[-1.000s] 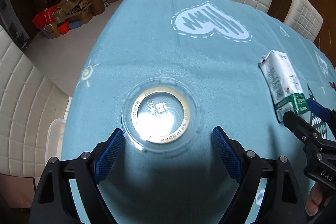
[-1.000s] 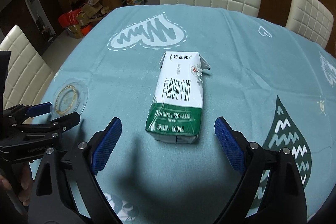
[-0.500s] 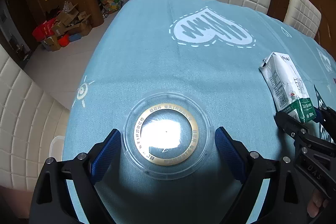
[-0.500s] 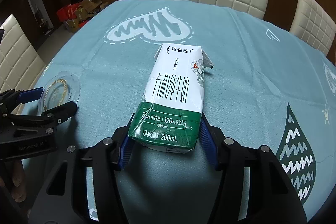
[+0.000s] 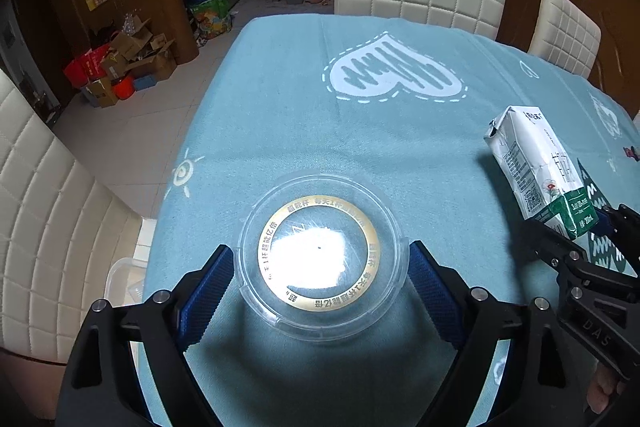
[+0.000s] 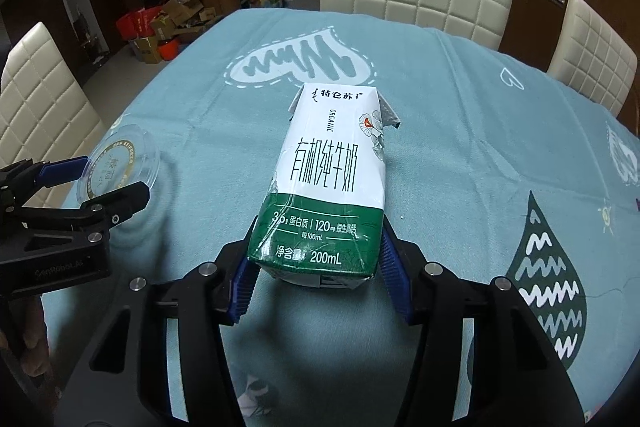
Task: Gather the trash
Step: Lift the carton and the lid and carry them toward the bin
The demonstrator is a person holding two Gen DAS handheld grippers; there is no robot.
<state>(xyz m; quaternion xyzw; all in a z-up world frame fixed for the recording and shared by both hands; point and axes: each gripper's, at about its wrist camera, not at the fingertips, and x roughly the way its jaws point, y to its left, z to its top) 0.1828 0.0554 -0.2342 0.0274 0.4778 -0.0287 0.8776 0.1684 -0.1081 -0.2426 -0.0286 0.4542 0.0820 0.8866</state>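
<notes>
Your right gripper [image 6: 316, 279] has its blue pads closed on the green bottom end of a milk carton [image 6: 334, 183], one pad on each side wall. The carton tilts away from you, its top end over the teal tablecloth [image 6: 460, 131]; whether that far end touches the cloth cannot be told. Print on the carton face: Chinese characters at the top edge, then "ORGANIC", then a large line of Chinese characters. The green band carries "3.6", "120", a smaller "100mL", and below it "200mL". A flower drawing sits at the right edge of the white panel. In the left wrist view the same carton [image 5: 540, 167] shows its side, with fine print and a QR code too small to read.

Your left gripper [image 5: 320, 267] stands wide, and the clear round plastic lid [image 5: 320, 255] sits between its blue pads. Each pad is right at the lid's rim; whether they press on it cannot be told. In the right wrist view the lid [image 6: 120, 163] looks tilted up off the cloth. A gold ring on the lid bears Chinese lettering, partly washed out by glare. Your right gripper's body reads "DAS"; your left's reads something like "GenRobot.AI", blurred.
</notes>
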